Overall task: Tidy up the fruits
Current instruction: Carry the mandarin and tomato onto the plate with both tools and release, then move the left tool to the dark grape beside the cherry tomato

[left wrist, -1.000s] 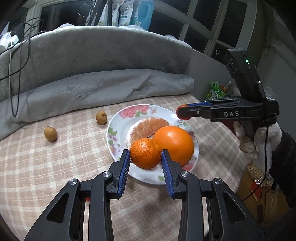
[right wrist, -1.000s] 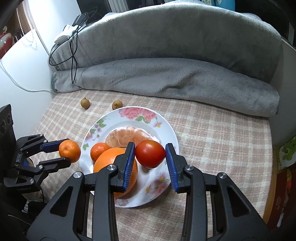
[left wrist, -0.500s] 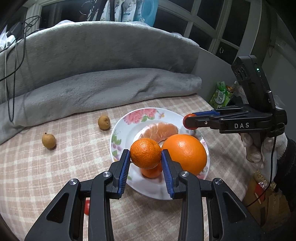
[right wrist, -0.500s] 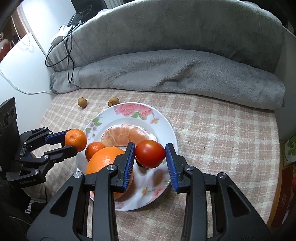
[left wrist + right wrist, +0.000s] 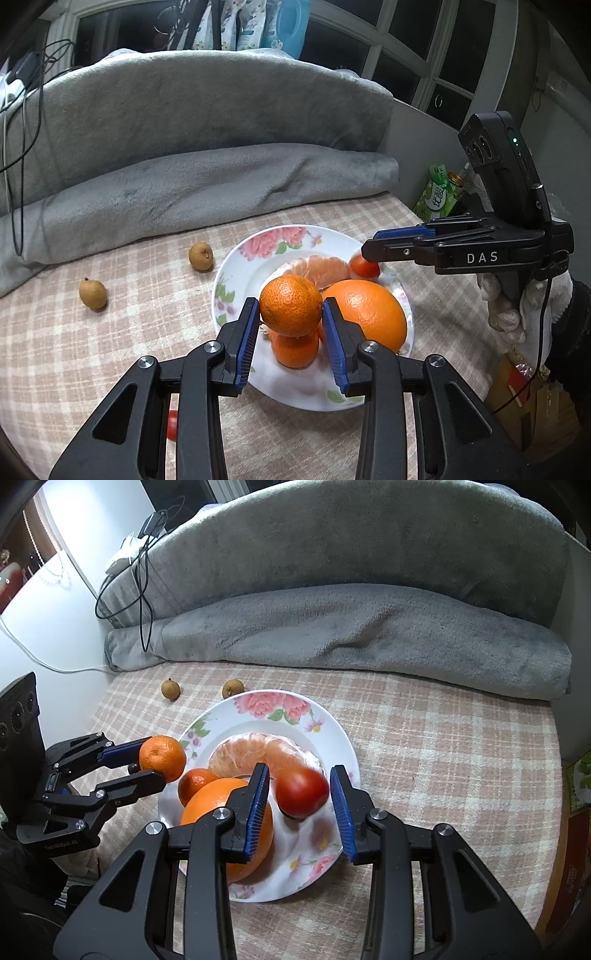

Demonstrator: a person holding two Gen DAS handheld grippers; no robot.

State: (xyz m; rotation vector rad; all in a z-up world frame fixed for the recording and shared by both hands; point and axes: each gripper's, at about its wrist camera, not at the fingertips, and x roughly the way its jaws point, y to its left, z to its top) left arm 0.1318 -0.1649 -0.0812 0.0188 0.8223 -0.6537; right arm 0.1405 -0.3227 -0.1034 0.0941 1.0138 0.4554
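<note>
A floral white plate (image 5: 255, 254) (image 5: 332, 731) holds a big orange (image 5: 365, 314) (image 5: 218, 797), a peeled citrus (image 5: 317, 264) (image 5: 251, 749) and a small mandarin (image 5: 295, 350) (image 5: 194, 781). My left gripper (image 5: 290, 306) (image 5: 153, 760) is shut on another mandarin (image 5: 290, 301) (image 5: 162, 757), held just above the plate's near-left part. My right gripper (image 5: 299, 775) (image 5: 369, 245) hovers over the plate's right side. A red tomato (image 5: 303, 792) (image 5: 364, 266) lies blurred between its blue pads, with a gap at the left pad, low over the plate.
Two small brown fruits (image 5: 201, 256) (image 5: 93, 293) lie on the checked cloth left of the plate. A rolled grey blanket (image 5: 221, 184) lines the back. A small red fruit (image 5: 171, 424) sits under my left gripper. A green drink carton (image 5: 437, 192) stands past the right edge.
My left gripper has carried its mandarin from the plate's rim to above the small mandarin. The tomato has dropped lower between the right pads and come free of them.
</note>
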